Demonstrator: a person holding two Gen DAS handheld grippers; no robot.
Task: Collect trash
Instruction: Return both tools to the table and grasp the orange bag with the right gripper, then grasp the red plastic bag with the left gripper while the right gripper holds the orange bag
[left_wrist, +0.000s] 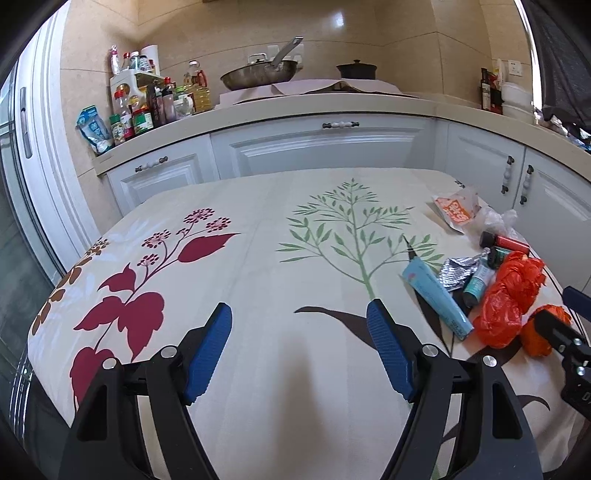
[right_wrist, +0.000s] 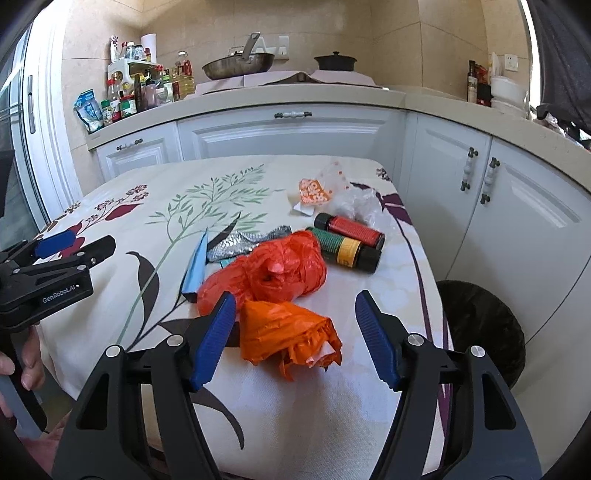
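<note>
A crumpled orange bag lies on the flowered tablecloth, between the spread fingers of my right gripper, whose pads do not touch it. Behind it sit a red plastic bag, a light blue tube, a foil wrapper, two dark bottles, an orange-white packet and clear plastic. My left gripper stands open over bare cloth, left of the same pile: the tube and the red bag.
A round bin with a black liner stands on the floor by the table's right edge. White cabinets and a counter with condiment bottles, a wok and a pot ring the table. A hand holds the left gripper.
</note>
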